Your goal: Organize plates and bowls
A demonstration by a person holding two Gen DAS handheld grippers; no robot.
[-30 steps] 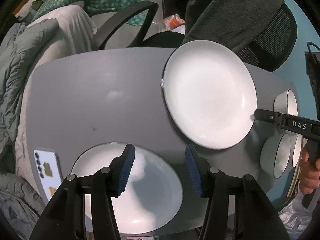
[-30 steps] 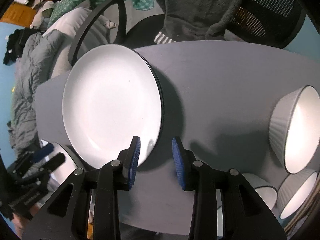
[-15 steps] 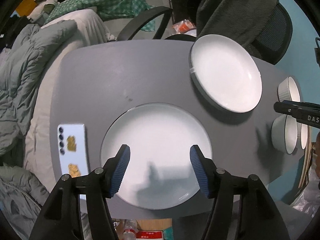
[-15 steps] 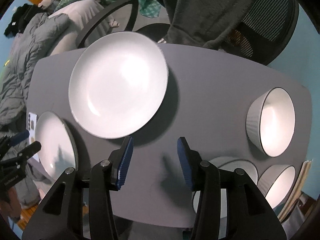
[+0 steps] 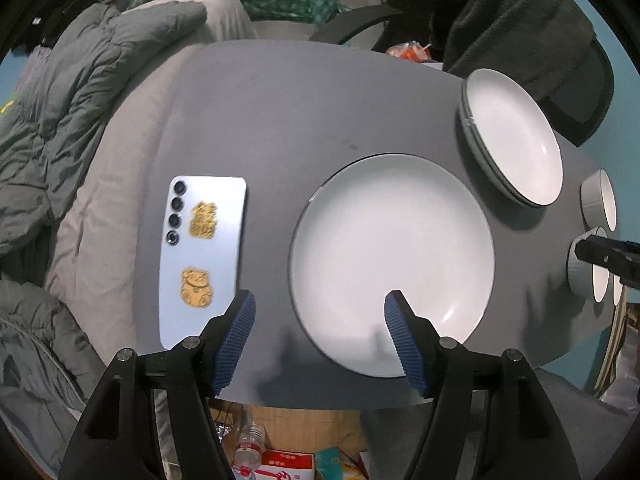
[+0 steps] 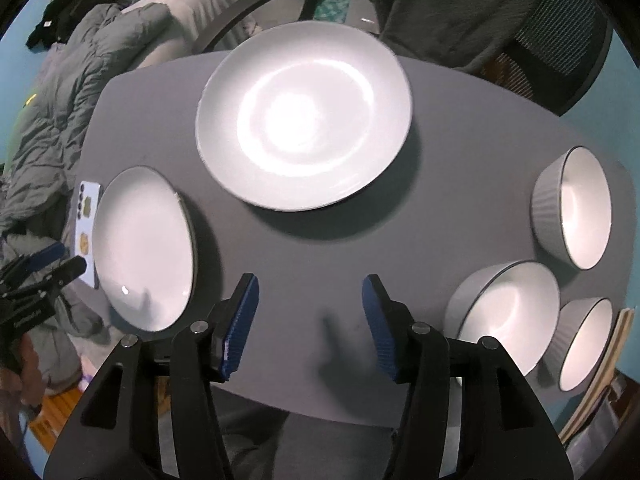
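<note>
A stack of white plates (image 6: pixel 304 120) sits at the far side of the grey table (image 6: pixel 460 160); it also shows at the right as the stack (image 5: pixel 516 136) in the left wrist view. A single white plate (image 5: pixel 392 264) lies nearer. My left gripper (image 5: pixel 320 312) hovers over that plate's near left rim, its jaws opening and gripping nothing. The right gripper (image 6: pixel 310 292) hangs over bare table with its jaws opening and empty. Three white bowls (image 6: pixel 576 208), (image 6: pixel 504 312), (image 6: pixel 588 340) stand to its right.
A pale blue phone (image 5: pixel 200 256) lies face down left of the single plate. A dark office chair with a dark garment (image 5: pixel 520 20) stands behind the table, and grey bedding (image 5: pixel 60 120) is piled at the left. Boxes and a bottle (image 5: pixel 256 452) lie on the floor.
Both grippers have opened wider. The left one moved left, bringing the phone and the whole single plate into view. The right one drew back from the stack's rim toward the bowls.
</note>
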